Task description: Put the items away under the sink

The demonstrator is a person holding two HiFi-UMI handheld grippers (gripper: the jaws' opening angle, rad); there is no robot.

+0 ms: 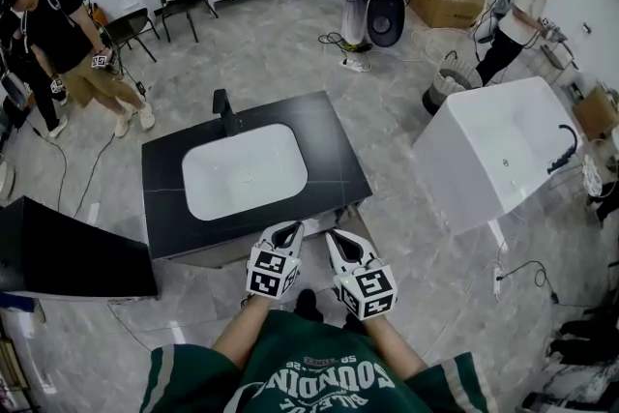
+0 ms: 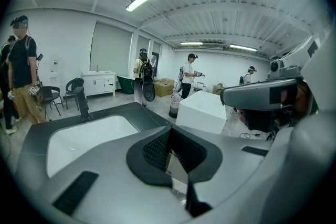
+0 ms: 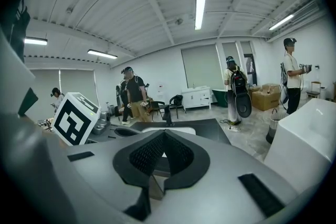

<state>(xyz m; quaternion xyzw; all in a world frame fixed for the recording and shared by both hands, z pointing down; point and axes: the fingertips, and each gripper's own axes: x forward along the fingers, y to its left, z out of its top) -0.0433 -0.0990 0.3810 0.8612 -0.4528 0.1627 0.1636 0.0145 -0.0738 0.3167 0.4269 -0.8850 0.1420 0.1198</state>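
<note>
"Grippers first: what are they holding?"

"Nothing. Both the left gripper [image 1: 287,230] and the right gripper [image 1: 341,238] are clenched. Their pads meet at the tips, and there is only air in the notch behind them."

"And the pose?"

"Both forearms [image 1: 244,329] reach out from the chest, close together. The grippers sit side by side at the near edge of the bench [image 1: 329,142], about level with its top. They point across it, tilted a little upward, with the marker cubes [image 1: 272,274] facing up."

"Where are the items?"

"None in sight. The bench is bare round the sink [image 1: 244,171], the sink holds nothing, and behind it there is only the tap [image 1: 223,109]. The space under the sink is hidden below the top — so the items may already be inside it, or lie somewhere out of shot. I can't tell which."

"What could go wrong?"

"Any reach below means dropping low right against that bench edge, where the gripper tips or the cubes could knock it. Clenched jaws would only push a thing, not take it. Farther off, a cable [image 1: 499,278] trails on the floor beside the white tub [image 1: 493,155]. Other people [image 1: 58,34] stand about beyond — a step back could snag or bump."
</note>
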